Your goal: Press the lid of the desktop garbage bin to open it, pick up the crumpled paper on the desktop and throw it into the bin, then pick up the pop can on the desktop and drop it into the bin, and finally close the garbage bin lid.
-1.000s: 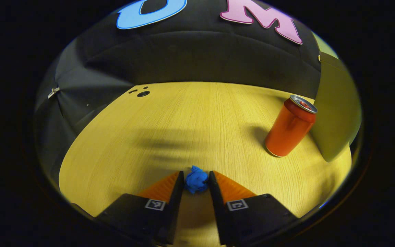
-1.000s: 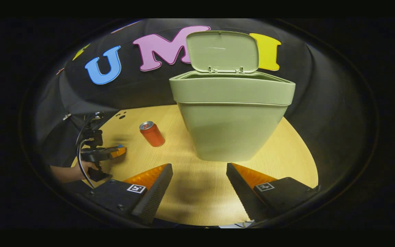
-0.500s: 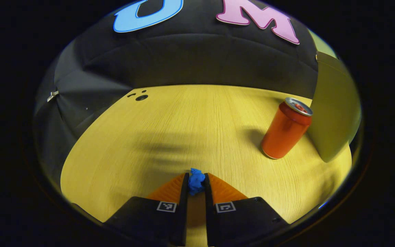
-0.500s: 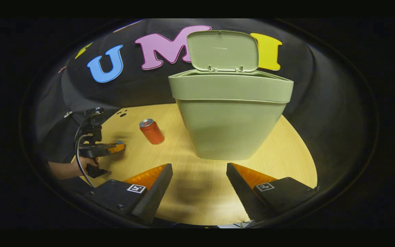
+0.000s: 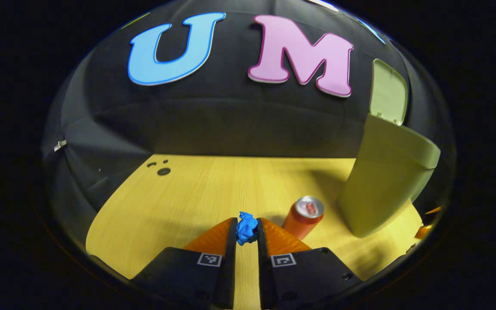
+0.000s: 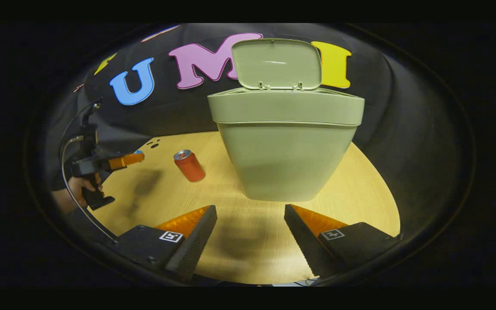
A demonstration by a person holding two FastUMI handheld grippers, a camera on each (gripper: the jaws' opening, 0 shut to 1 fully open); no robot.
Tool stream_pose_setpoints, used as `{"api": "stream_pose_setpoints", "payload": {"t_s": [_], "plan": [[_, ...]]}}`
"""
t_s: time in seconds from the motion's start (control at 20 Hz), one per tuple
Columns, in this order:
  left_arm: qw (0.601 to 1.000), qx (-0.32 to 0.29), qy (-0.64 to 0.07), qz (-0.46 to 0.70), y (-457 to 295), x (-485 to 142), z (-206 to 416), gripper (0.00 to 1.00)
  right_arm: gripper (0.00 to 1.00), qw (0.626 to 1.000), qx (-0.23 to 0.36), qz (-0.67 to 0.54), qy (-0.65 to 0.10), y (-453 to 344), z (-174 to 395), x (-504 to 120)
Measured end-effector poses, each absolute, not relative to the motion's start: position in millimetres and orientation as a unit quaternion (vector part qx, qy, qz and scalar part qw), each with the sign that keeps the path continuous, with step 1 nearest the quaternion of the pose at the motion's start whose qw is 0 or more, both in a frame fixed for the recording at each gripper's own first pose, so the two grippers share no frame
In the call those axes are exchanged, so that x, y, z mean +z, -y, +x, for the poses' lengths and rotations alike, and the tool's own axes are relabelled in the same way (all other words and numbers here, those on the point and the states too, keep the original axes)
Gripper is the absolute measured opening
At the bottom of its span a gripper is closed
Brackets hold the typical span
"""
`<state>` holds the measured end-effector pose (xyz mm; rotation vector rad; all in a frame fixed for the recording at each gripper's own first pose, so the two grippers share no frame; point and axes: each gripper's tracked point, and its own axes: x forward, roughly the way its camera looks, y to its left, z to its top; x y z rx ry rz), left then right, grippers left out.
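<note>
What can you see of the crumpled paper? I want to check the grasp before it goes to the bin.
The crumpled paper is a small bright blue wad, creased and irregular. It sits pinched at the tips of the left gripper, both fingers pressing its sides, its top poking above them. It appears lifted clear of the wooden table, with the pop can just beyond.

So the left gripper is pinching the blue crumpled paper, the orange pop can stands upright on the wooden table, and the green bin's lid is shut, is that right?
Not quite: the pale green plastic bin's lid stands open, tipped up behind the rim, as the right gripper view shows. The rest holds: the left gripper pinches the blue crumpled paper, and the orange pop can stands upright on the wooden table.
</note>
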<state>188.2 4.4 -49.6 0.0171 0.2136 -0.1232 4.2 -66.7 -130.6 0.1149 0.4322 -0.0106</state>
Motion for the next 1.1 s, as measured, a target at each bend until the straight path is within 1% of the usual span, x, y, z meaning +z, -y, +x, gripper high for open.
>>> {"api": "stream_pose_setpoints", "payload": {"t_s": [0.25, 0.4, 0.65, 0.8, 0.95, 1.1], "plan": [[0.991, -0.125, -0.051, 0.017, 56.7, 24.2, 174.4, 0.27, 0.99, 0.977, -0.001, 0.067, -0.202, 68.8, 3.2, -129.8], [0.983, -0.18, -0.03, -0.006, 111.0, 59.2, 170.0, 0.27, 0.99, 0.98, -0.004, 0.072, -0.188, 75.4, 2.0, -125.0], [0.964, -0.264, 0.007, -0.025, 200.2, 109.4, 156.8, 0.27, 0.99, 0.978, -0.007, 0.078, -0.195, 85.8, -5.2, -136.4], [0.953, -0.303, 0.01, -0.008, 244.9, 112.3, 153.7, 0.27, 0.99, 0.976, -0.015, 0.087, -0.198, 94.1, -9.2, -139.7], [0.943, -0.333, 0.001, 0.01, 274.5, 105.9, 146.9, 0.27, 0.99, 0.977, -0.023, 0.089, -0.195, 102.8, -12.9, -139.6], [0.937, -0.349, -0.011, 0.023, 295.5, 96.5, 150.8, 0.27, 0.99, 0.976, -0.024, 0.089, -0.197, 107.4, -13.0, -142.1]]}}
